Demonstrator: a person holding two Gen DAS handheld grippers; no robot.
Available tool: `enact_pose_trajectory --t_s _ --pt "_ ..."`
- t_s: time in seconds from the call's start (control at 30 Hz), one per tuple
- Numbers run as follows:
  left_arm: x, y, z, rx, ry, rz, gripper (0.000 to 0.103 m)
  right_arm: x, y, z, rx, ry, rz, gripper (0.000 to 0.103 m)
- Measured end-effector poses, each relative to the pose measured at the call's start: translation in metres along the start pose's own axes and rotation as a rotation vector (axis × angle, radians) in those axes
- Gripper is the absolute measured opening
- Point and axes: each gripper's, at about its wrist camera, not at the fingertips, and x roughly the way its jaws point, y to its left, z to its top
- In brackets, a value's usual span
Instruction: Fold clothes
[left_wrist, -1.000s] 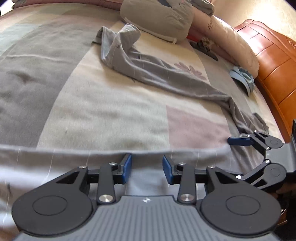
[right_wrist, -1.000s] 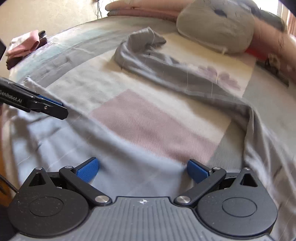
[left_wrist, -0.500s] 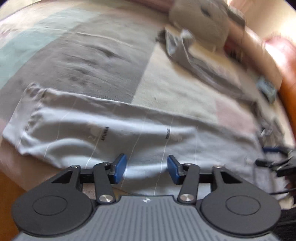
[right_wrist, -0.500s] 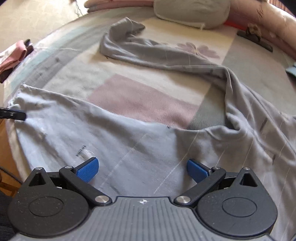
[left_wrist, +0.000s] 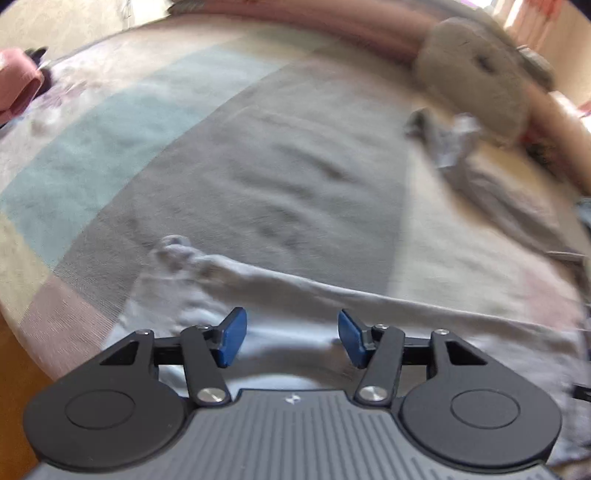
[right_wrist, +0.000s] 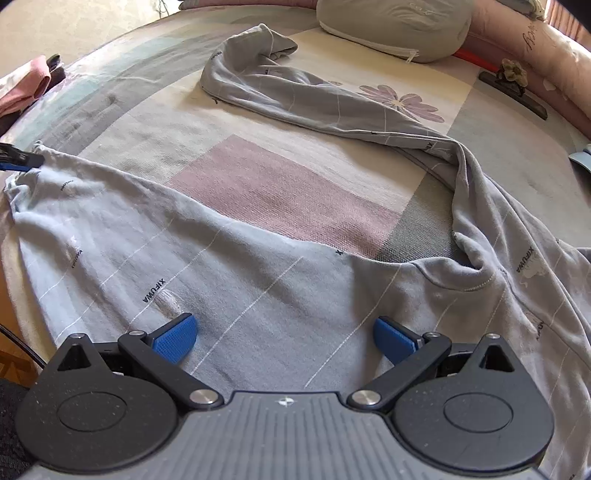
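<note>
bright daylight, blurred left view

My left gripper (left_wrist: 288, 338) pointed steeply down, its blue pads (left_wrist: 231, 338) apart with nothing pinched between them; the jaws had just been opening. The picture from that wrist was smeared with motion blur. My right gripper (right_wrist: 284, 338) also tilted down, its jaws spread wide and empty, both blue pads (right_wrist: 173, 338) clear. From the right wrist I could see the left gripper's tip at the far left edge.
</note>
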Motion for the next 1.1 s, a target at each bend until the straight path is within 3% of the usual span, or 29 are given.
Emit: enact_pose_trajectory --t_s 0.1,0.27,0.4,0.47,0.57,0.63,0.73,0.83,0.93,1.0,1.1 --pt "0.011 0.003 0.015 0.034 -0.037 -0.001 0.057 0.0 0.001 0.0 0.009 0.001 -0.009 0.103" --pt "0.02 -0.009 0.028 0.136 -0.035 0.033 0.055 0.001 0.002 0.001 0.015 0.007 -0.023 0.103" --pt "-0.011 -0.014 0.024 0.122 -0.086 0.028 0.056 -0.002 0.001 0.004 0.008 0.017 -0.024 0.103" --pt "-0.029 -0.016 0.015 0.119 -0.106 -0.015 0.061 -0.004 0.0 0.004 0.004 0.017 -0.028 0.103" --pt "-0.033 -0.009 -0.005 0.12 -0.08 -0.039 0.063 -0.005 -0.002 0.005 0.003 0.014 -0.019 0.103" --pt "-0.025 0.003 -0.018 0.087 -0.025 -0.01 0.063 -0.002 -0.004 0.005 0.004 0.023 -0.016 0.103" --pt "-0.025 0.02 -0.035 0.062 -0.02 0.043 0.063 0.0 -0.004 0.005 -0.011 0.029 -0.013 0.103" --pt "-0.031 0.024 -0.034 0.05 0.008 0.068 0.062 0.0 -0.004 0.001 -0.02 0.022 -0.011 0.103" --pt "-0.035 0.007 -0.023 0.109 0.003 0.09 0.059 0.001 -0.002 -0.002 -0.028 0.01 -0.024 0.103" --pt "-0.035 -0.008 -0.015 0.136 -0.009 0.022 0.06 0.001 0.0 -0.002 -0.028 0.01 -0.033 0.103" --pt "-0.033 -0.036 -0.01 0.154 -0.006 -0.141 0.064 0.001 0.0 -0.003 -0.029 -0.001 -0.034 0.103"
